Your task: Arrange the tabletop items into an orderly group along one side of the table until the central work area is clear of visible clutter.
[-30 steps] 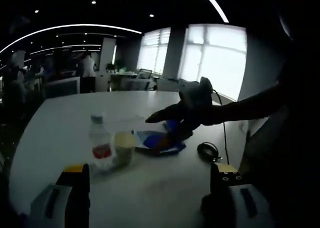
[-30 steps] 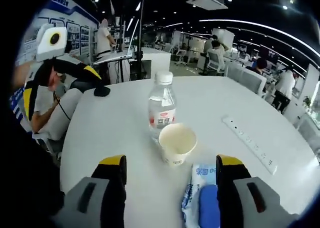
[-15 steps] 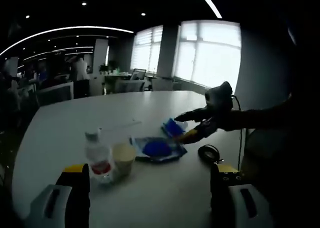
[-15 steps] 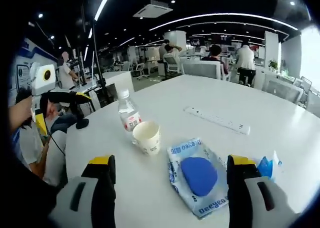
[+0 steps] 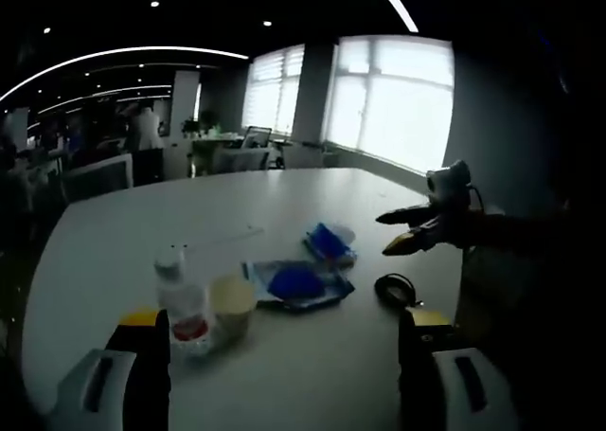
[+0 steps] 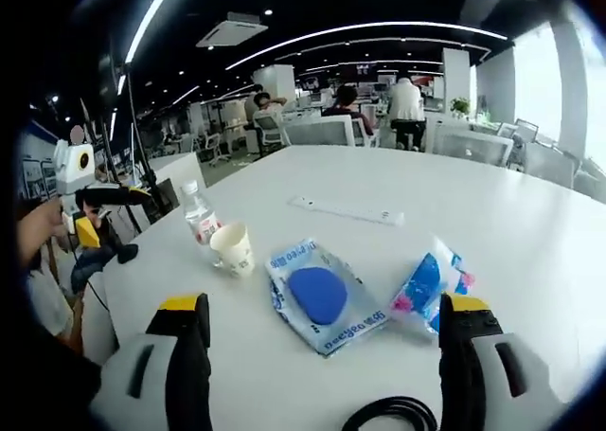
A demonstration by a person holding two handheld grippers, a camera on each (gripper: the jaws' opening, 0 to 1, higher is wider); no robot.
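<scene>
Clutter on the white table (image 6: 530,251) comes to four small things near one edge: a water bottle (image 6: 201,224), a paper cup (image 6: 233,249) just beside it, a flat wet-wipe pack (image 6: 322,296) with a blue lid, and a small blue packet (image 6: 426,281) next to that. A white power strip (image 6: 346,210) lies further in, and a coiled black cable (image 6: 393,416) sits at the near edge.

The bottle looks nearly full, so it is likely the heaviest item; its smooth plastic would be best taken around the middle, at the label. The cup appears empty, light and easy to crush, and probably wants a gentle squeeze across the rim or wall. The wipe pack is soft and floppy; an edge pinch seems safest, since its flat face offers little to hold. The small packet looks crinkly and light.

The bottle has a red label and the wipe pack carries blue lettering, neither legible.

The right gripper (image 6: 322,355) has its jaws wide apart with nothing between them, as does the left gripper (image 5: 282,360); the other gripper (image 5: 405,230) shows across the table with jaws parted.
</scene>
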